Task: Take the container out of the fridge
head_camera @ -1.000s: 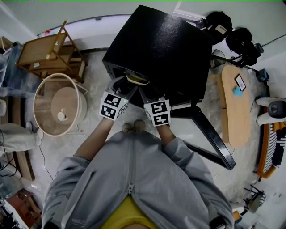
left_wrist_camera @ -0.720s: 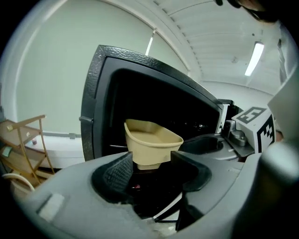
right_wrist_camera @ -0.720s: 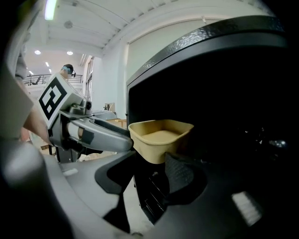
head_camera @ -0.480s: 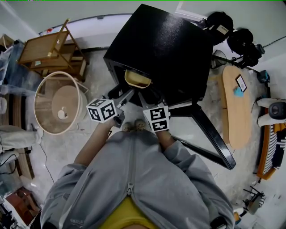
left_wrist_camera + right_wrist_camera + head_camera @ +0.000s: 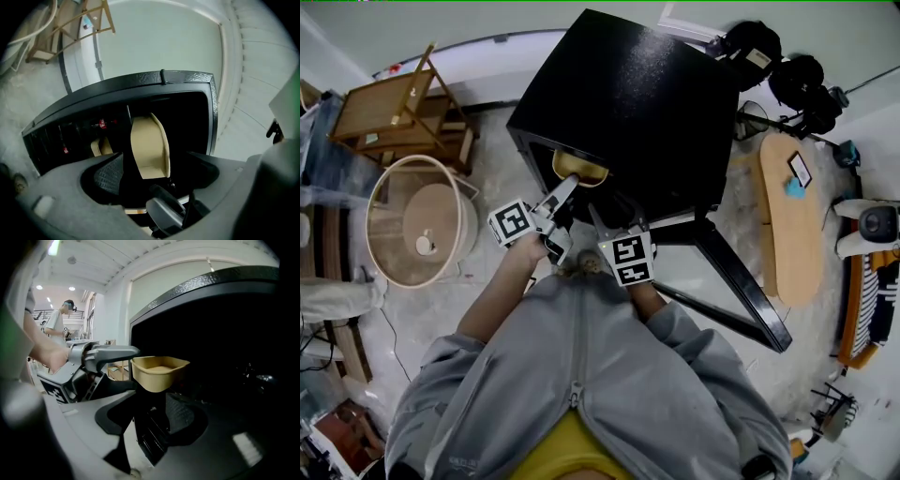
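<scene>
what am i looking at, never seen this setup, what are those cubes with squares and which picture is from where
A person holds a gripping tool in each hand; the patterned cubes are part of those. One picture is from a camera on the person's head, looking down. The other two are from cameras riding on the left tool and right tool. Both face a black fridge, door open, with a tan container inside. Both tools are open and hold nothing; the left one's jaws have just been opening, the container ahead of them, not gripped.
</scene>
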The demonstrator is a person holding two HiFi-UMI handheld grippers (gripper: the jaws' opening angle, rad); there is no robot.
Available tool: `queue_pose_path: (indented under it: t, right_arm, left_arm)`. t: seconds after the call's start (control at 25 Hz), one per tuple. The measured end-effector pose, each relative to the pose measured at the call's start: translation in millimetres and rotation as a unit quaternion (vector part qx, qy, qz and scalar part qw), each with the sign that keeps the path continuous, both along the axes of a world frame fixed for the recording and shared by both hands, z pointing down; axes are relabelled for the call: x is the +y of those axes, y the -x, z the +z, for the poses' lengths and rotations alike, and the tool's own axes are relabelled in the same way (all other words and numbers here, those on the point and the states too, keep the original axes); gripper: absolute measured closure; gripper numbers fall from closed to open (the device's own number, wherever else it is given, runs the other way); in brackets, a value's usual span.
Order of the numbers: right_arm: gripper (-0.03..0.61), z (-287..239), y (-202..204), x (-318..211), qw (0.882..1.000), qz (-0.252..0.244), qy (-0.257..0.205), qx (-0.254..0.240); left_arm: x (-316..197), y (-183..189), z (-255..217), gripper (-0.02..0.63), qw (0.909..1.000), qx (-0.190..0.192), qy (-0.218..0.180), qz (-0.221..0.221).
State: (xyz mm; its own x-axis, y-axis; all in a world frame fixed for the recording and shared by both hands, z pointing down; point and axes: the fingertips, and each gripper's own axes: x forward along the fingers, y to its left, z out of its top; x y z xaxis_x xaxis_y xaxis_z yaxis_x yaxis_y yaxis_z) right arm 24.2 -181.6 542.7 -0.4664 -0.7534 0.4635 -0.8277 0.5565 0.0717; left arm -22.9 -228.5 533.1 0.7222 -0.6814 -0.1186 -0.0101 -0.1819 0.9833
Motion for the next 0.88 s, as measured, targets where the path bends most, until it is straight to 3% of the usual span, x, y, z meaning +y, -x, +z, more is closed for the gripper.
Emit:
queue_pose_path:
  t: [0.24,0.32,0.4,0.68,0.88]
  right_arm:
    - [0.388,-0.1,-9.8,3.1,1.0,0.009,0.0,0.004]
    - [0.39,0.4,-12.6,3.9,1.0,0.013,0.001,0.005]
    - [0.393,1.3,-15.0,4.5,1.0,0.017,0.002,0.005]
    - [0.403,1.6,-13.6,6.1,1.0,0.011,0.001,0.002]
    - [0.416,-1.3,-10.6,6.4,1.0,0.009,-0.001,-0.006]
  left_arm:
    - [-19.2,-7.4,9.1,0.238,0.9977,0.049,0.035,-0.031]
    - [-22.3,-7.8,7.6,0.321,0.9968,0.058,0.037,-0.04]
    - [-23.0,-8.3,5.9,0.387,0.997,0.054,0.036,-0.043]
    - [-13.3,1.0,0.5,0.394,0.9961,0.048,0.049,-0.055]
    - [13.8,8.5,-8.1,0.397,0.9988,0.025,0.032,-0.027]
